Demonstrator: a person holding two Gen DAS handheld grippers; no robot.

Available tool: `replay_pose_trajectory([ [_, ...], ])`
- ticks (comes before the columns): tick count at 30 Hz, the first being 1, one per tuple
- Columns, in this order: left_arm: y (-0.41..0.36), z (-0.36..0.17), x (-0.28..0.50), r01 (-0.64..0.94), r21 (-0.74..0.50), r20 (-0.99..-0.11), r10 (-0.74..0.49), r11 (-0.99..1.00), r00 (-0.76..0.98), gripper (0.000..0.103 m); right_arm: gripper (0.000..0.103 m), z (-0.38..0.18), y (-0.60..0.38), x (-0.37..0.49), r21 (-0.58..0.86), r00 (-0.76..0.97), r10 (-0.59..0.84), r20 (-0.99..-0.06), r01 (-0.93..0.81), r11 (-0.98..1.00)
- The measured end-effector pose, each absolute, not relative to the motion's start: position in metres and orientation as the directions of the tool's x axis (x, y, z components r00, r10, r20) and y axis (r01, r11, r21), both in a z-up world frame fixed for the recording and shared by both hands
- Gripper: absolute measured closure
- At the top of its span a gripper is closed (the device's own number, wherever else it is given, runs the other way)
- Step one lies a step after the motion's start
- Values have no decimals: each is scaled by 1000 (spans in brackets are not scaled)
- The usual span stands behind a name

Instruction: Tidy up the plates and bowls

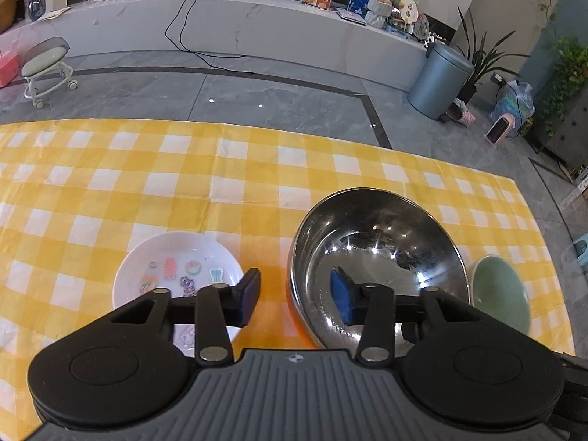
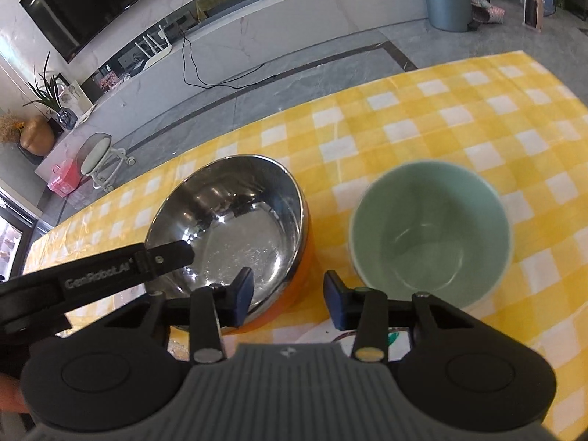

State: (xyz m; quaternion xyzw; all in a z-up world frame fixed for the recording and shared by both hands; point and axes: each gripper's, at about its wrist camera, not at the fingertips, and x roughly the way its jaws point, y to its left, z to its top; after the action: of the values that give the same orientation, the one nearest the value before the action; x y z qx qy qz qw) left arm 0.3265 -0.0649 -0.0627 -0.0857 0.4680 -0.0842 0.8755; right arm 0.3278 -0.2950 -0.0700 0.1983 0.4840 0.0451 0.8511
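Big steel bowl dead ahead of me, mirror-shiny inside with an orange outer wall, sitting on the yellow checked tablecloth. To its left, apart from it, there's the white plate with little cartoon stickers on its face; to its right, just beside it, the pale green bowl, upright and glazed smooth. Beyond the table edge I see grey floor, a blue-grey bin and a small wheeled stool, all well apart from the dishes. My left gripper is spread wide, straddling the steel bowl's near-left rim: one blue pad inside the bowl, the other outside over the plate's edge, gripping nothing. My right gripper is wide too, hovering at the gap between steel bowl and green bowl, empty.
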Motion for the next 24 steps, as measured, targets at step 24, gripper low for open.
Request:
replay_pose_trajectory([
  [24,-79,-43,313,73,-138,-819,-155,988,552,96,84,-65,-292,320,382,504,271,-820,130,915],
])
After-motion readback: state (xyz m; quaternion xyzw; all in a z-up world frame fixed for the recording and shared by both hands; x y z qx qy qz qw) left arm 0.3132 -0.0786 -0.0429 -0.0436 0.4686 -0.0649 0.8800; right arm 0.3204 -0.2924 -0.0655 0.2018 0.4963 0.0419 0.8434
